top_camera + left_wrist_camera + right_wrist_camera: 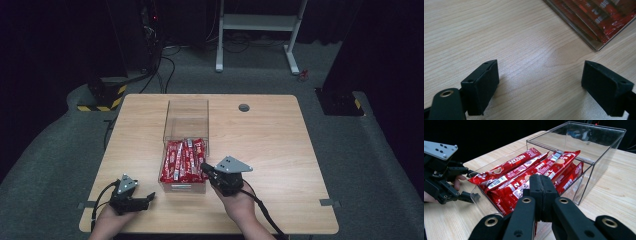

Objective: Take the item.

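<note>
Right gripper (541, 188) hovers over the near end of the clear acrylic drawer box (186, 117), jaws pressed together with nothing between them; its tips sit just above the red coffee-stick sachets (529, 173). Judged as a pause before picking: the jaws would need to part before any sachet can be taken.

The sachets lie lengthwise in a loose pile in the pulled-out tray, near end toward the person, the far covered section of the box bare. That orientation presents narrow edges to a gripper coming in from the front.

Left gripper (540, 82) rests low on the light wooden surface (270, 135), jaws spread wide, holding nothing, a corner of the box just ahead of it. Probably parked there to steady the box if the tray shifts.

Both hands (239, 202) at the near edge.
</note>
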A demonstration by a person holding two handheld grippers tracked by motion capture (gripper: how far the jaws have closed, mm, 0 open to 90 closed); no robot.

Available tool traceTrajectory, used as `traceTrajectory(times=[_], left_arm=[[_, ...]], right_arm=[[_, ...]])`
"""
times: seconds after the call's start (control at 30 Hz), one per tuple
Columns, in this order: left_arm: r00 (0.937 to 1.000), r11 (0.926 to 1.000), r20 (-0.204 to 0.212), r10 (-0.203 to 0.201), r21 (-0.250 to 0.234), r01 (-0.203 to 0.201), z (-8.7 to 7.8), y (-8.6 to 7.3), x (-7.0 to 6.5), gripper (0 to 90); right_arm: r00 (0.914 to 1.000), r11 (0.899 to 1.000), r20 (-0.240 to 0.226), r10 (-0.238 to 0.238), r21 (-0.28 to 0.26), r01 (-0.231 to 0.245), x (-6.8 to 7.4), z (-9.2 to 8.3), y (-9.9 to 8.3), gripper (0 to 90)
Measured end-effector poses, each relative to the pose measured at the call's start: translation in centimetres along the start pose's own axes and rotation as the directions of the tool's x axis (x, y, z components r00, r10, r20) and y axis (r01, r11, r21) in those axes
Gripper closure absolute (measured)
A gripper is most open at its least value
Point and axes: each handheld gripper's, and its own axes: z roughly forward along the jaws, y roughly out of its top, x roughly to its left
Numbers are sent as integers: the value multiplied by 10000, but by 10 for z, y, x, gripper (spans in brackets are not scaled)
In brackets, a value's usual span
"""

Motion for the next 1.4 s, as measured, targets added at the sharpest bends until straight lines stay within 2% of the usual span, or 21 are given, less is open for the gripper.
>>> traceTrajectory(times=[0.4, 0.8, 1.4], left_arm=[[10000, 10000, -3, 37, 1, -37, 0, 0, 0, 150], [10000, 10000, 17, 45, -1, -45, 0, 0, 0, 150], [9999, 10000, 63, 92, -9, -92, 0, 0, -1, 151]], right_arm=[[10000, 9996, 93, 6, -280, -4, -4, -7, 5, 900], [9998, 9993, 156, -150, -336, 155, -4, -9, 6, 900], [9992, 9983, 404, -46, -586, 69, -15, -21, 9, 900]])
